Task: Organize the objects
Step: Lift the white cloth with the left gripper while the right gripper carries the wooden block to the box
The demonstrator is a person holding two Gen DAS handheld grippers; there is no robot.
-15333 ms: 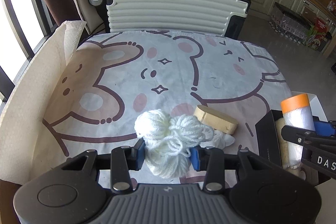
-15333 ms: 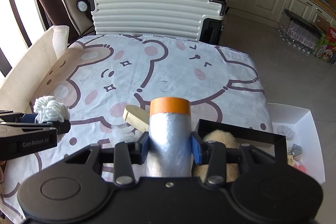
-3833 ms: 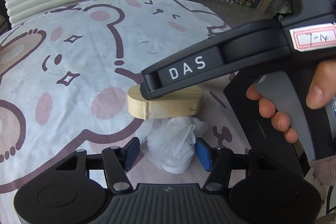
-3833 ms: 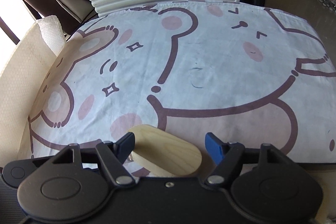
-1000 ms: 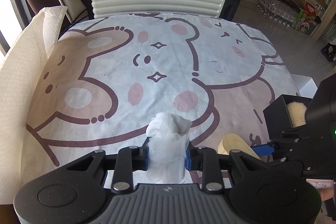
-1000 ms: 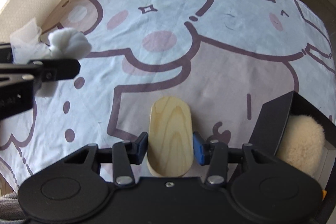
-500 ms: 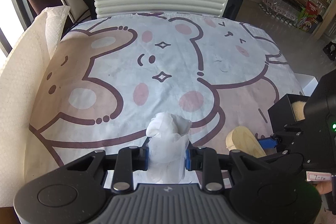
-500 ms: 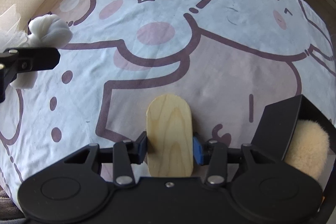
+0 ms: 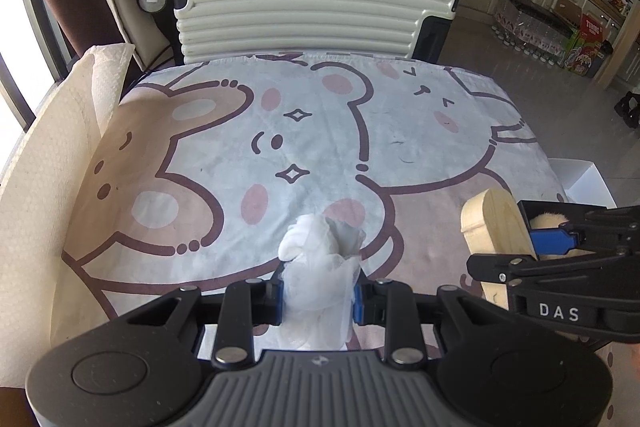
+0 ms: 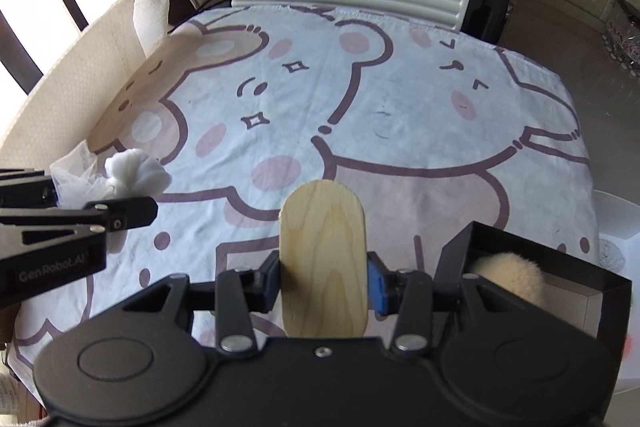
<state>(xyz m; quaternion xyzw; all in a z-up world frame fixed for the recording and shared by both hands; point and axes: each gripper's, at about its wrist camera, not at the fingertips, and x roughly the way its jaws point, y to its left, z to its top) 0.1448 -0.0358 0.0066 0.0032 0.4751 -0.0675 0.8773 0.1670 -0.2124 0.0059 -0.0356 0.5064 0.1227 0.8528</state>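
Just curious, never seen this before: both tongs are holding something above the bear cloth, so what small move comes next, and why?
Probably the right tongs carry the wooden oval block sideways toward the black box, since the block is already clamped clear of the cloth and the box sits right beside it.

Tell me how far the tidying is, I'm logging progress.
Done: a fluffy cream puff sits in the black open box. In hand: left tongs grip white gauzy netting; right tongs grip an oval wooden block. Left: stowing both.
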